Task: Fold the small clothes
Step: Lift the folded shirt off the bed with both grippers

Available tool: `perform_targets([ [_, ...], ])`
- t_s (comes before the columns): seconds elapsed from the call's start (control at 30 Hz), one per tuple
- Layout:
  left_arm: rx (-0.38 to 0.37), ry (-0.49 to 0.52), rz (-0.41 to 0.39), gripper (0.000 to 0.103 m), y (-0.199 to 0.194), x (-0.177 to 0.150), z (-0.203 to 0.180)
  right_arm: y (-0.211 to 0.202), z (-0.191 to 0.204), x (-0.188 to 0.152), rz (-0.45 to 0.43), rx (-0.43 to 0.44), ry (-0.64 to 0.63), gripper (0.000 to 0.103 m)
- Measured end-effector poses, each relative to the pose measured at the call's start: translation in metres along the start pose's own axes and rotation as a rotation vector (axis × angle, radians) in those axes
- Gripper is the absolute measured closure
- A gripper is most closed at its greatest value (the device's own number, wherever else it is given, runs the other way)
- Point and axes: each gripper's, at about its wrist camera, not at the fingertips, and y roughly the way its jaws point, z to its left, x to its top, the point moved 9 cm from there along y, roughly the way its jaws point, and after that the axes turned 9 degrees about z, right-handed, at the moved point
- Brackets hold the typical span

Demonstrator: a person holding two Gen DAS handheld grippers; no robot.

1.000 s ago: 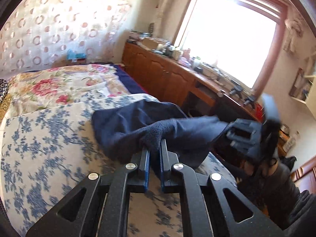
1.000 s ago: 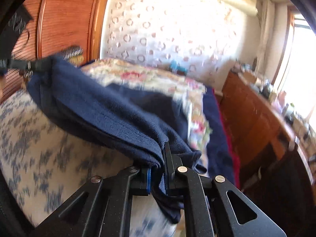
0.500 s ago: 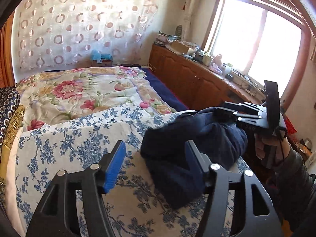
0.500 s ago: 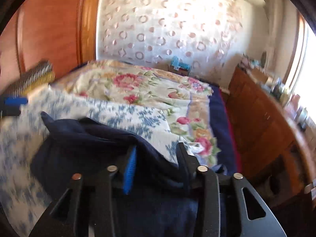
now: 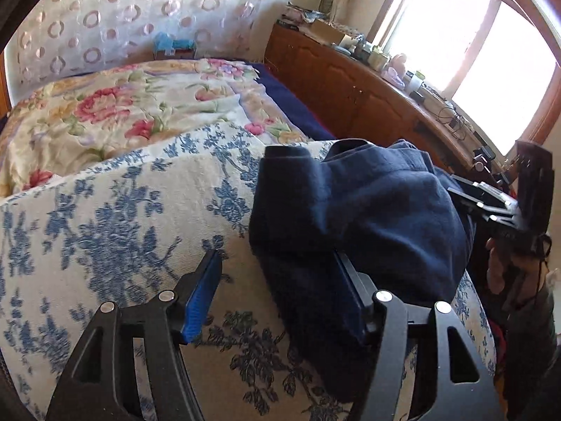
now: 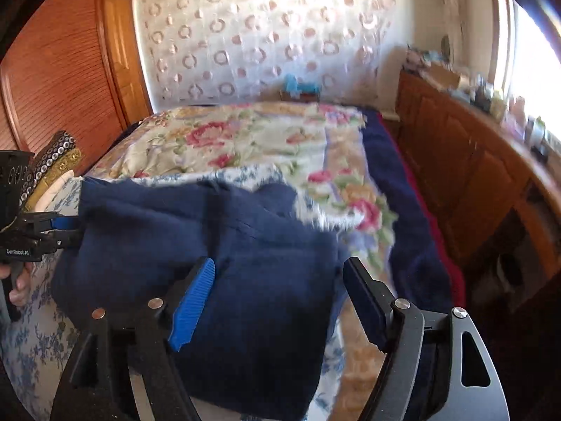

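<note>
Fingers of both the left gripper [image 5: 277, 294] and right gripper [image 6: 280, 301] are spread, having just opened; nothing is pinched. The navy garment [image 5: 354, 217] lies bunched on the blue-flowered bedspread [image 5: 105, 217]. It likely needs flattening before another fold.

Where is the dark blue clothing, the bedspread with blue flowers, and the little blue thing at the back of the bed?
dark blue clothing [image 5: 368, 217], left wrist view, middle of the bunched fabric.
blue-flowered bedspread [image 5: 105, 231], left wrist view, bare patch left of the clothing.
little blue thing [image 6: 301, 86], right wrist view, its middle, by the wall.
</note>
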Motion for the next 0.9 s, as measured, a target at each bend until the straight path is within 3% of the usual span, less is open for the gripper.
perform_targets([
  [0.17, -0.065, -0.036, 0.006, 0.039, 0.008, 0.01, -0.001, 0.014, -0.007, 0.007, 0.031, 0.112, 0.077, 0.026],
  [0.27, -0.142, -0.052, 0.03, 0.06, 0.012, 0.01, -0.006, 0.012, -0.01, 0.008, 0.045, 0.165, 0.093, 0.026],
  [0.4, -0.16, -0.039, 0.02, 0.086, 0.009, 0.01, -0.01, 0.013, -0.022, 0.006, 0.051, 0.209, 0.102, 0.026],
  [0.53, -0.13, 0.028, -0.041, 0.09, -0.008, 0.012, -0.025, 0.021, -0.027, 0.003, 0.061, 0.208, 0.098, 0.027],
  [0.63, -0.144, 0.074, -0.123, 0.09, -0.035, 0.015, -0.042, 0.025, -0.019, -0.001, 0.064, 0.215, 0.081, 0.039],
  [0.67, -0.148, 0.088, -0.145, 0.09, -0.044, 0.016, -0.048, 0.027, -0.015, -0.001, 0.063, 0.222, 0.074, 0.048],
  [0.7, -0.153, 0.105, -0.157, 0.09, -0.051, 0.016, -0.054, 0.026, -0.013, -0.001, 0.063, 0.237, 0.069, 0.063],
  [0.77, -0.16, 0.133, -0.173, 0.09, -0.061, 0.016, -0.065, 0.025, -0.011, -0.002, 0.061, 0.246, 0.051, 0.078],
  [0.9, -0.168, 0.148, -0.197, 0.091, -0.076, 0.016, -0.071, 0.01, -0.007, 0.003, 0.019, 0.22, 0.01, 0.085],
])
